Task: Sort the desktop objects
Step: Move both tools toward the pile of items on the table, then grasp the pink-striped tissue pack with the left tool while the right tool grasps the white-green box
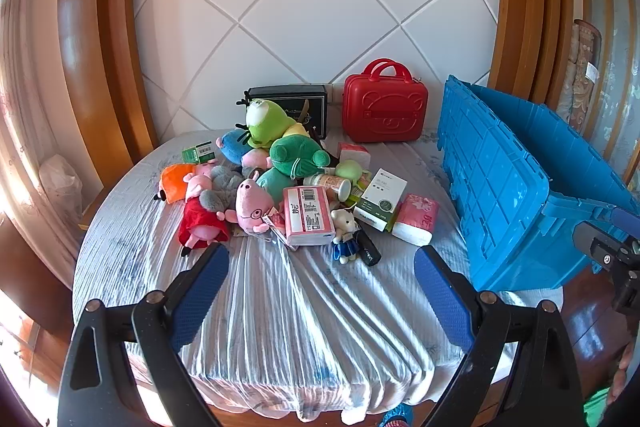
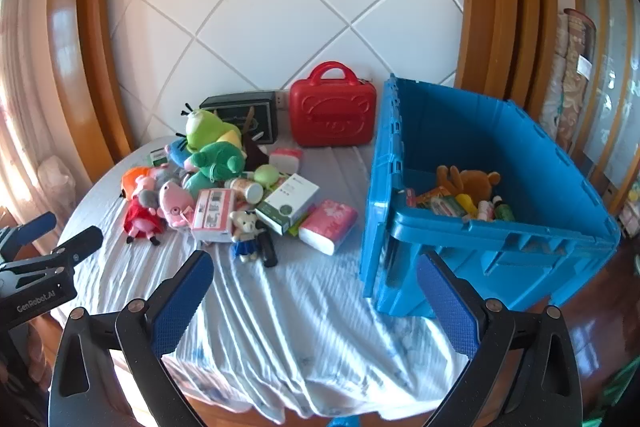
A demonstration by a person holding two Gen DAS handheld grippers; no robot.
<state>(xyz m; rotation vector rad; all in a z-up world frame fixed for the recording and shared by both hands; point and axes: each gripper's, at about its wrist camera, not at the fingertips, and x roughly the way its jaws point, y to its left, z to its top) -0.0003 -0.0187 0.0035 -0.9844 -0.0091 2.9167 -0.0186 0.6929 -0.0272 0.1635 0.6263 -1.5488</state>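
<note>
Rumpled striped cloth [image 1: 304,307]; soft plush heap [image 1: 248,171]; ribbed crate [image 2: 500,163].

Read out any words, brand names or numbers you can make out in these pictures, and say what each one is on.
"GenRobot.AI": on the black body of the left tongs, seen in the right wrist view.
"20": on the pink tissue pack, near its end.
Pink and white box: barcode and print, too small to read.
White and green box: print too blurred to read.
Black box: gold lettering, unreadable.

Both wrist views downward over shared toy pile [image 1: 276,183]
</note>
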